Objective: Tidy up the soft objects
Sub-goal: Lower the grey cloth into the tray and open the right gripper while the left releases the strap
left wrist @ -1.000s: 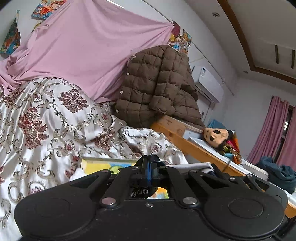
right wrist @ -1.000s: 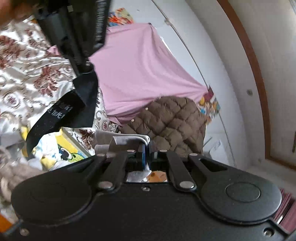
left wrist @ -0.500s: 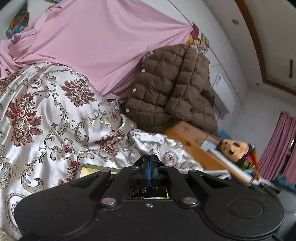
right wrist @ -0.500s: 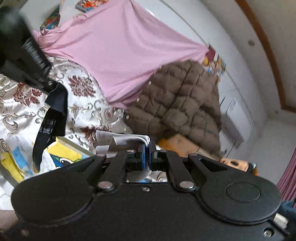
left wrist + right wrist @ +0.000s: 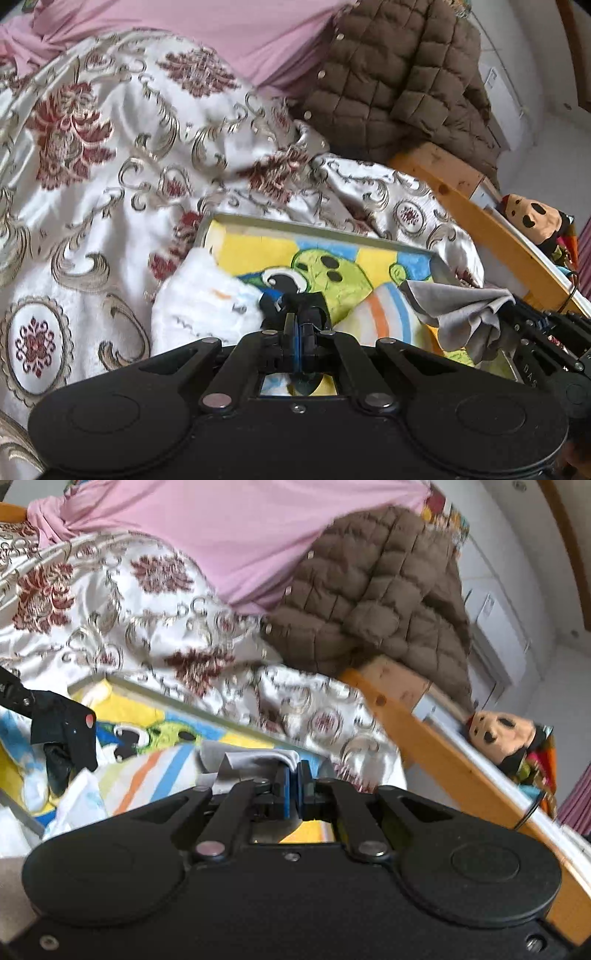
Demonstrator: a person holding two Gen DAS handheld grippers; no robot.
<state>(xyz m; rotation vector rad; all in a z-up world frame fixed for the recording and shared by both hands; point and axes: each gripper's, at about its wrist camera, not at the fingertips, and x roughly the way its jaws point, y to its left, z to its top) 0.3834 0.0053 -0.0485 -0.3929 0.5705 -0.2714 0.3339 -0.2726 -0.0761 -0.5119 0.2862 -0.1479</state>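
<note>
I keep my right gripper (image 5: 293,788) pinching the grey cloth (image 5: 255,762) above the tray (image 5: 317,229) so it drops onto the cartoon towel (image 5: 332,273), while my left gripper (image 5: 295,325), pressed together, seems to clamp something black.

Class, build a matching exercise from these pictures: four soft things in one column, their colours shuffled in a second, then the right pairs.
Things
1. quilted jacket
2. draped sheet
3. cloth held in the right gripper
4. bedspread

Colours
A. grey
B. white with dark red flowers
C. brown
D. pink

Pairs: 1-C, 2-D, 3-A, 4-B
</note>
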